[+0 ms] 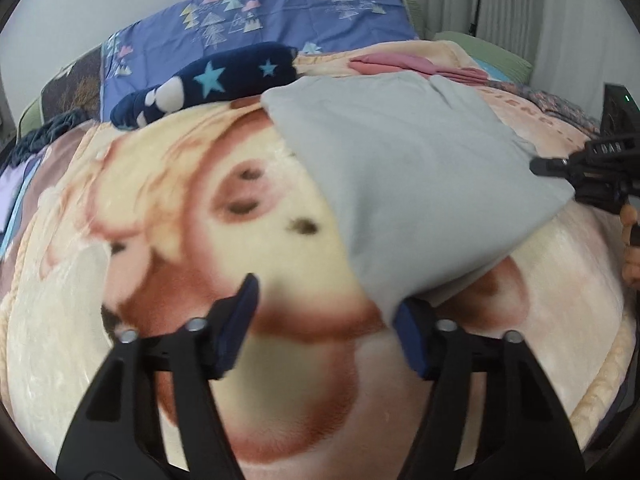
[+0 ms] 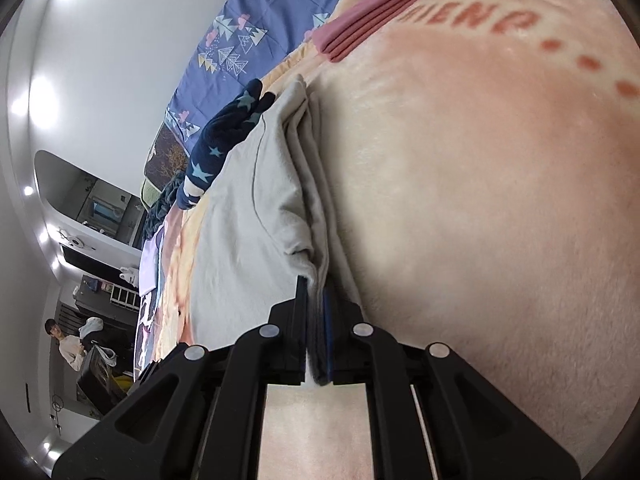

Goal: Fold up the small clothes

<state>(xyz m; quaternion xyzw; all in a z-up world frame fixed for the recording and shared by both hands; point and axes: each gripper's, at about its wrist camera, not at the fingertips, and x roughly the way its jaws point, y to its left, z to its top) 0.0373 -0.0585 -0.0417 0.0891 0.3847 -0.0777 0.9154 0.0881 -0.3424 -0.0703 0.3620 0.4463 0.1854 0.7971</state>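
Roughly mid-fold on 1 item. The pale grey-green soft knit garment (image 1: 404, 168) lies on the plush cream blanket with a brown bear print (image 1: 168, 216) covering the bed, ahead of both sets of fingers.

Right gripper (image 2: 316, 292): fingers clenched on a stacked edge of the garment, several layers visible between the pads, so at least 1 fold looks made. That edge is lifted a little off the blanket.

Left gripper (image 1: 324, 320): fingers released, gap clearly open, nothing pinched. The near corner of the garment touches or overlaps the right-hand finger (image 1: 412, 340) but does not sit between the 2; blur makes exact contact hard to call.

Done, by the look of it: the folded pink cloth stack (image 2: 380, 12) beyond the fingers, far side of the blanket.

Left: finish this garment (left needs its corner, then final fold and flatten). The dark navy fleece piece with light-blue stars (image 1: 224, 76), lying rumpled beyond the garment, looks unfolded and likely next.
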